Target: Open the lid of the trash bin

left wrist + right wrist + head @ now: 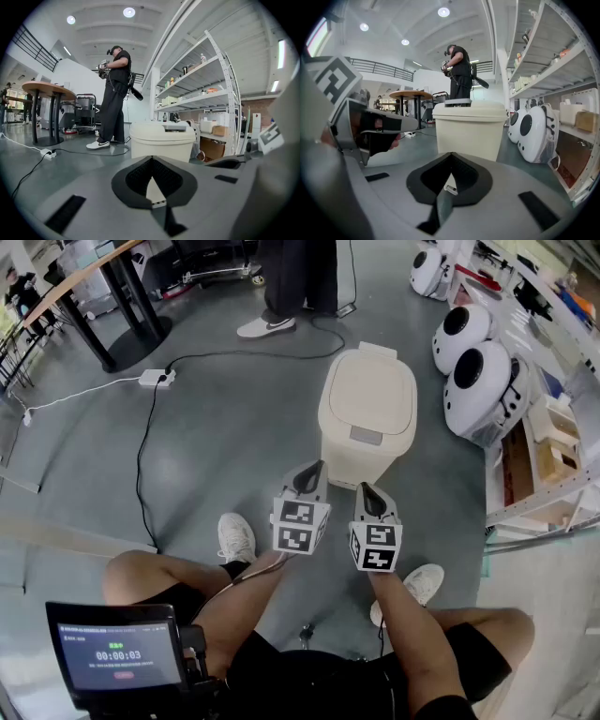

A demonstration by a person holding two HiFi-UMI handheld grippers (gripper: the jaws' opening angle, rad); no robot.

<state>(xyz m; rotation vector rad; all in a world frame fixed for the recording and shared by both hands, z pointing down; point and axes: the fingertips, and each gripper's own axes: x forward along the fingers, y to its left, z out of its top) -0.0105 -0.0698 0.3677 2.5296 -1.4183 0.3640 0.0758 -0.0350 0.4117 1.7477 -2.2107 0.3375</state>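
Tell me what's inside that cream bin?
Only the shut lid shows on the bin, with a grey latch at its front. The inside is covered.

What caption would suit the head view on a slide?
Left gripper and right gripper, both shut, point at the closed trash bin.

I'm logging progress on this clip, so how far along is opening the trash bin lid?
Done: nothing yet; the lid lies flat and closed on the trash bin. In hand: the left gripper and right gripper point at the bin's front, jaws together, empty, not touching it. Left: likely reach the grey tab at the lid's front edge and raise the lid.
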